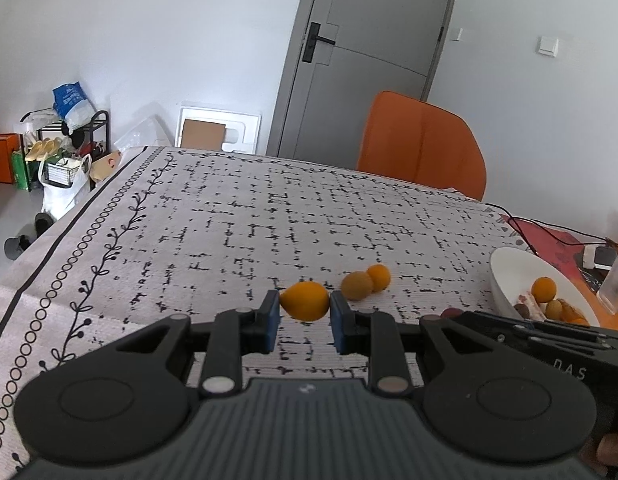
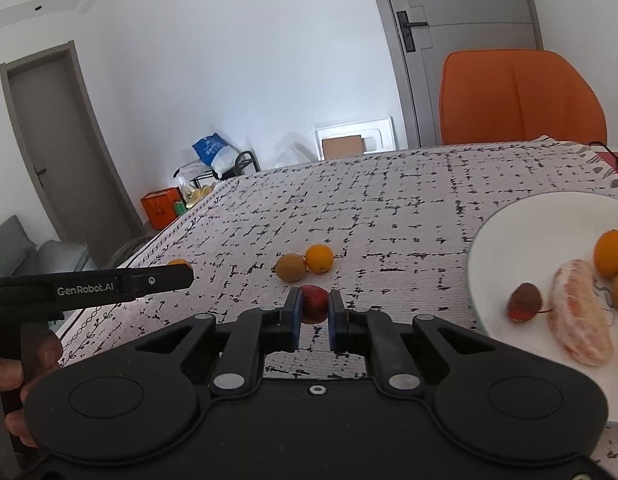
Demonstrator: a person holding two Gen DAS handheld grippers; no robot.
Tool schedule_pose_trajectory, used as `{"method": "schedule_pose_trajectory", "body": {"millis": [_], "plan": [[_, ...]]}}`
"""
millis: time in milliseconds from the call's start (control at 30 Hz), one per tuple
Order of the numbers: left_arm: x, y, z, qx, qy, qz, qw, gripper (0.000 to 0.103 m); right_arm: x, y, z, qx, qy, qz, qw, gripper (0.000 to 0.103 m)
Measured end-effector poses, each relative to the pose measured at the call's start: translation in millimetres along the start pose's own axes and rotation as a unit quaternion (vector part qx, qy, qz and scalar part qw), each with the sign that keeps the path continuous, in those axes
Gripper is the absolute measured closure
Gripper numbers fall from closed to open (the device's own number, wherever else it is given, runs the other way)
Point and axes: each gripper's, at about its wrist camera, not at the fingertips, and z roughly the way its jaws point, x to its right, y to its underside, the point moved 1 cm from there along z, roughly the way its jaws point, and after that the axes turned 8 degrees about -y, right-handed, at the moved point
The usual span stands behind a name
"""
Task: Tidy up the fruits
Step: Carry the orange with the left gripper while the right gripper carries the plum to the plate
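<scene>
My left gripper (image 1: 304, 307) is shut on an orange-yellow fruit (image 1: 304, 301) just above the patterned tablecloth (image 1: 229, 220). My right gripper (image 2: 313, 309) is shut on a small red fruit (image 2: 313, 304). A brownish round fruit (image 2: 290, 267) and a small orange (image 2: 319, 258) touch each other on the cloth beyond both grippers; they also show in the left wrist view: the brownish fruit (image 1: 356, 285) and the orange (image 1: 379, 277). A white bowl (image 2: 521, 232) at the right holds an orange (image 2: 612, 253), a peeled citrus segment (image 2: 581, 318) and a dark red fruit (image 2: 525, 302).
An orange chair (image 1: 423, 146) stands at the table's far side, before a grey door (image 1: 369, 56). Black cables (image 1: 549, 228) and a clear cup (image 1: 616, 286) lie right of the bowl (image 1: 509, 272). The left gripper's body (image 2: 89, 286) shows at the left of the right wrist view.
</scene>
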Motion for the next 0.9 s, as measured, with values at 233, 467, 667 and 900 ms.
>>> {"method": "schedule_pose_trajectory", "body": {"millis": [233,467,667,900], "plan": [[19.1,-1.6,-0.5,0.003,0.014,0.010,0.9999,0.078,11.9,-2.6,-22.0,0.021,0.012,0.008,1.000,0.092],[48.8,-0.7,0.2,0.005,0.036,0.027,0.9990,0.078,31.4,-4.0,-51.4,0.043,0.036,0.019,0.998,0.092],[73.5,0.9,-1.1,0.006,0.054,0.040,0.9977,0.078,48.1,-0.8,-73.0,0.057,0.058,0.029,0.996,0.092],[98.3,4.3,-0.7,0.004,0.073,0.057,0.9957,0.078,64.0,7.2,-91.0,0.064,0.079,0.039,0.994,0.092]]}}
